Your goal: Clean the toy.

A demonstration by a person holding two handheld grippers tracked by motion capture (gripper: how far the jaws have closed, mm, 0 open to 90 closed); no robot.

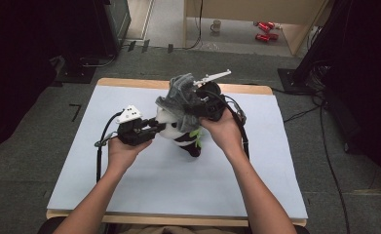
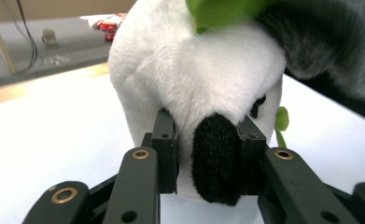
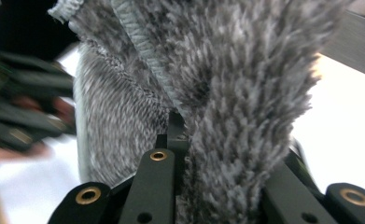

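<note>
left gripper [image 2: 208, 154] clamps the plush panda [image 2: 194, 79] by its black ear | right gripper [image 3: 217, 177] pinches the grey fuzzy cloth [image 3: 227, 93], draped over the panda's top | white table [image 1: 129, 185]

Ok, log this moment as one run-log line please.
left gripper: shut on panda plush | right gripper: shut on grey fleece hat | hat over panda's head | white table

Panda plush toy [image 1: 180, 130] upright near middle of white table [image 1: 144, 185], grey fluffy cloth [image 1: 180, 97] draped over its head. Left gripper [image 1: 155, 129] comes in level from the left, jaws at the toy's white face. Right gripper [image 1: 200, 108] held above at right, clamped into the grey cloth. Cup [image 1: 216, 25] and red cans [image 1: 264, 30] on floor beyond table
</note>
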